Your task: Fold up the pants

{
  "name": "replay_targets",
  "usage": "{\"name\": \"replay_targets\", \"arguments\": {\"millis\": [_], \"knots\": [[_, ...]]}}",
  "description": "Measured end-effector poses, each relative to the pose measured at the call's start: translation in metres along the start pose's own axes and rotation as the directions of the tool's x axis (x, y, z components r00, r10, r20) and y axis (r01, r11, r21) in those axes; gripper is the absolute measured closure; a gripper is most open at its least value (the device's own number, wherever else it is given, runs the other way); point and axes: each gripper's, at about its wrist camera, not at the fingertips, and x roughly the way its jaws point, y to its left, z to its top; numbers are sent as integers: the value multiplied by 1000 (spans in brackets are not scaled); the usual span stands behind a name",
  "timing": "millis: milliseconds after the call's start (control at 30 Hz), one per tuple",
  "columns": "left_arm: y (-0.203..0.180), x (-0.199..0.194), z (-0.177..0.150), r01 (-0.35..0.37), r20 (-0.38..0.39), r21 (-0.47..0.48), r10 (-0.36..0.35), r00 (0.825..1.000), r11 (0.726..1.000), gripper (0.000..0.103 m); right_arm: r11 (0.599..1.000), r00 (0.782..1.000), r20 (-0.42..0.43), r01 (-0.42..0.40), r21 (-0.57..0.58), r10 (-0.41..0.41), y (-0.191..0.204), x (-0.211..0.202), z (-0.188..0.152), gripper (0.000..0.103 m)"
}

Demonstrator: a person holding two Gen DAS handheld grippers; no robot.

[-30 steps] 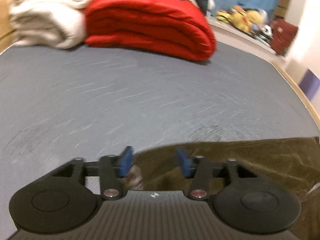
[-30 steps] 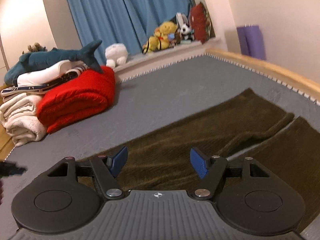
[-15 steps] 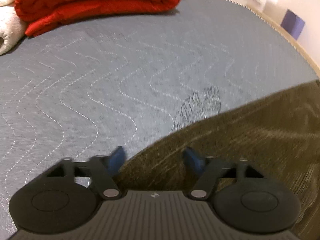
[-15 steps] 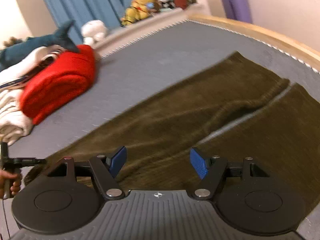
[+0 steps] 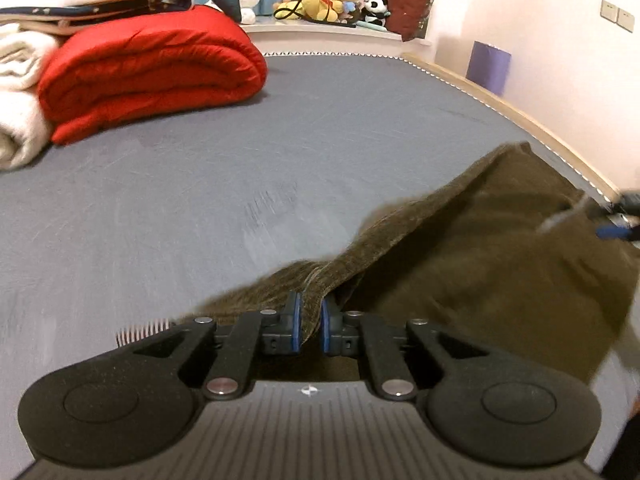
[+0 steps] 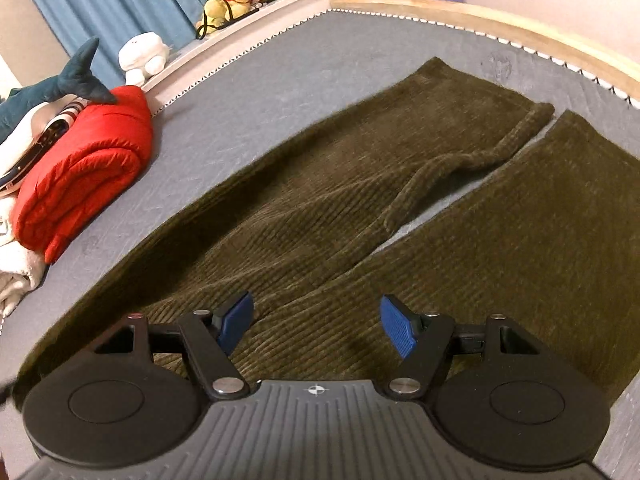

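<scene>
Dark olive corduroy pants [image 6: 360, 200] lie spread on the grey bed [image 6: 280, 60], both legs running to the far right. My left gripper [image 5: 310, 322] is shut on an edge of the pants [image 5: 480, 256] and lifts it a little off the bed. My right gripper [image 6: 316, 322] is open and empty, just above the pants near the crotch. The right gripper's blue tip also shows in the left wrist view [image 5: 616, 232] at the far right edge.
A folded red blanket [image 5: 152, 68] and cream blankets [image 5: 20, 92] are stacked at the bed's far left. A plush shark [image 6: 52, 88] lies on top. Stuffed toys [image 5: 332, 0] sit on a ledge. The wooden bed frame [image 6: 500, 24] borders the right.
My left gripper has closed on the pants edge and raised it. My right gripper has moved lower and closer over the pants, still open.
</scene>
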Motion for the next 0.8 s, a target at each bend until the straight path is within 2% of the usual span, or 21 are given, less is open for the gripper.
{"name": "replay_targets", "arguments": {"millis": [67, 133, 167, 233, 267, 333, 400, 500, 600, 733, 800], "knots": [[-23, -10, -32, -30, -6, -4, 30, 1000, 1000, 92, 1000, 1000, -6, -4, 10, 4, -1, 0, -2, 31], [-41, -9, -61, -74, -8, -30, 74, 997, 997, 84, 1000, 1000, -8, -4, 15, 4, -1, -1, -3, 31], [-46, -9, -72, -95, -15, -62, 94, 995, 994, 81, 1000, 1000, -7, -4, 15, 4, -1, -2, -4, 31], [-45, -15, -88, -118, -9, -219, 119, 993, 969, 66, 1000, 1000, -5, 1, 23, -1, -2, -4, -5, 31], [-40, -24, -95, -87, 26, -327, 101, 995, 941, 65, 999, 1000, -6, 2, 32, -2, -2, -4, -5, 31], [-31, -36, -111, -3, 90, -534, 60, 994, 846, 64, 999, 1000, -8, 3, 51, -2, -4, -6, -7, 31], [-30, -34, -122, 22, 87, -616, 40, 995, 787, 62, 998, 1000, -13, 1, 62, 0, -6, -7, -9, 31], [-27, -19, -128, -4, 40, -658, 40, 998, 753, 60, 998, 1000, -20, 0, 58, 1, -7, -9, -13, 31], [-15, -1, -131, 1, 45, -708, 43, 998, 707, 52, 998, 1000, -25, -4, 61, 5, -9, -11, -16, 31], [5, 17, -138, 31, 81, -791, 55, 995, 611, 51, 998, 1000, -19, 7, 56, -6, -16, -14, -17, 31], [10, 25, -136, 39, 97, -819, 70, 993, 573, 51, 998, 1000, -19, 13, 54, -12, -21, -14, -16, 31]]}}
